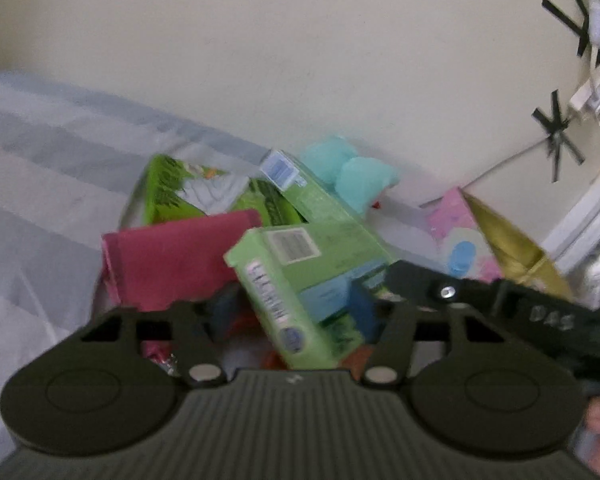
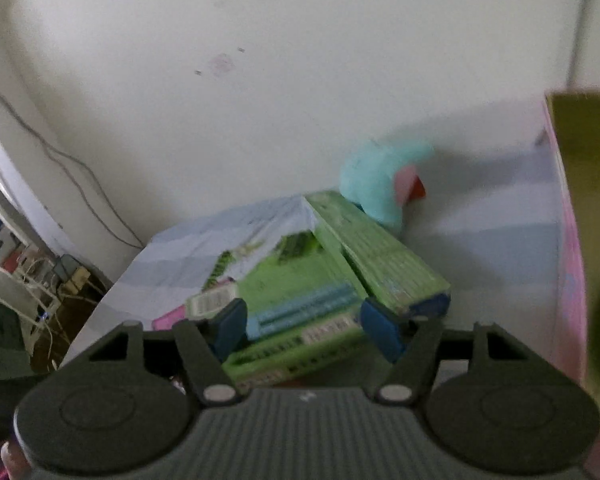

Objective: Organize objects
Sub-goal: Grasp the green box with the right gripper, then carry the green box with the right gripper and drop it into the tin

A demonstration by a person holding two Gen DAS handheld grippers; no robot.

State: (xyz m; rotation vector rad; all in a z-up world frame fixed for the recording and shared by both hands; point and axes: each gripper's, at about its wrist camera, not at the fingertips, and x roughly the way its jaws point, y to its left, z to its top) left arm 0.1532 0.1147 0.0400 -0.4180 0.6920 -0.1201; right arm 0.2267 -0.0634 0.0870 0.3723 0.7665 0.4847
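My left gripper (image 1: pixel 296 312) is shut on a light green box (image 1: pixel 300 284) with a barcode label, its blue pads on the box's two sides. My right gripper (image 2: pixel 306 326) holds the same green box (image 2: pixel 296 320) between its blue pads, and its black body (image 1: pixel 500 300) crosses the left wrist view from the right. A second long green box (image 2: pixel 376 260) lies beside it. A crimson packet (image 1: pixel 172 256) and a bright green packet (image 1: pixel 168 192) lie behind. A turquoise plush toy (image 1: pixel 352 176) sits by the wall, and shows in the right wrist view (image 2: pixel 376 188) too.
Everything lies on a bed with a blue-and-white striped sheet (image 1: pixel 40 160) against a cream wall. A pink box with a gold inside (image 1: pixel 508 240) stands at the right; its pink wall (image 2: pixel 572 280) is close on my right. Cables and a shelf (image 2: pixel 32 276) are at the left.
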